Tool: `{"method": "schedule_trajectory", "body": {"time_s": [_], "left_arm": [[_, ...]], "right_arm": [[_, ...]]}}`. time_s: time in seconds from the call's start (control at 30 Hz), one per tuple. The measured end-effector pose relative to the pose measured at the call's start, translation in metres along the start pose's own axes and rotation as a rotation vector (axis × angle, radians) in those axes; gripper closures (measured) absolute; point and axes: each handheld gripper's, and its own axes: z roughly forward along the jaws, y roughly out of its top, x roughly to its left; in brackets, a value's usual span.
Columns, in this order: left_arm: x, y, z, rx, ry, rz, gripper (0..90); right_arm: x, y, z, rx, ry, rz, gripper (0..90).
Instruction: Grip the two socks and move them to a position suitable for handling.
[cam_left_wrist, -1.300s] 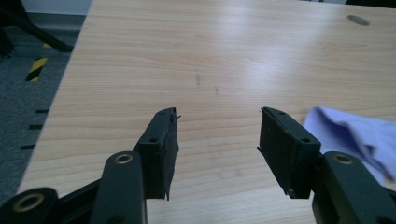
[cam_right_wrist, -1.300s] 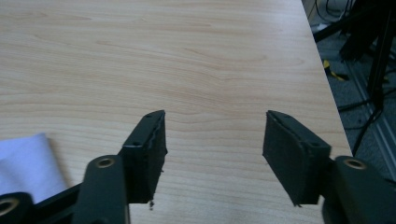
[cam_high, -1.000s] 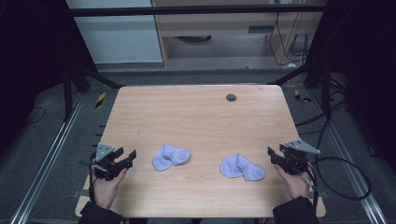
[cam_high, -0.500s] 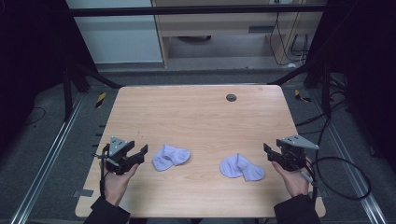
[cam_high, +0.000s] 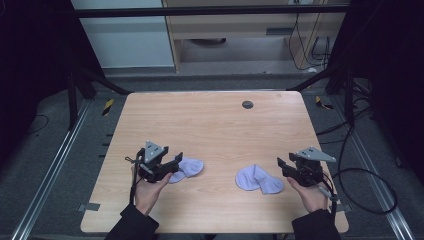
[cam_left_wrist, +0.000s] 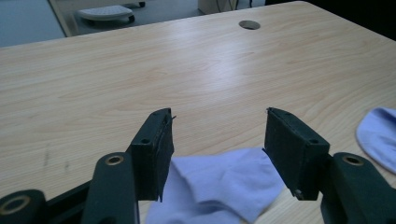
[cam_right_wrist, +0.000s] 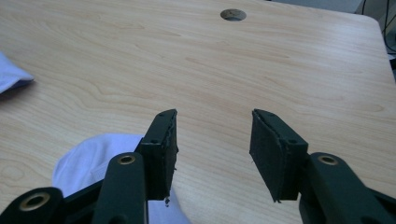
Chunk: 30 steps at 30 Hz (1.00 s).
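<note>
Left gripper (cam_left_wrist: 217, 140) wide open over left sock (cam_left_wrist: 219, 186) on surface (cam_high: 215, 125), gripping nothing. Right gripper (cam_right_wrist: 212, 144) open, just closing slightly, beside right sock (cam_high: 257, 179). Risk: pinching one layer only, dragging sock.

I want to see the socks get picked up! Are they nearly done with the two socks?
Nothing looks done: both pale purple socks lie loose on the table. In hand: the left gripper hangs open over the left sock, cloth between its jaws but not pinched. The right gripper is open beside the right sock, its jaws just closing a bit on nothing. Grabbing both socks is probably left.
</note>
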Motion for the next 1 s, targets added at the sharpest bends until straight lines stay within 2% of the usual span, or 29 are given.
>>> {"method": "schedule_trajectory", "body": {"time_s": [0.33,1.0], "left_arm": [[-0.041,-0.001,0.024,0.039,-0.082,0.040,42.2],[-0.097,-0.010,0.058,0.109,-0.180,0.109,46.2]], "right_arm": [[0.008,-0.015,-0.001,0.038,0.040,-0.024,56.9],[0.025,-0.034,0.004,0.103,0.106,-0.045,62.6]]}}
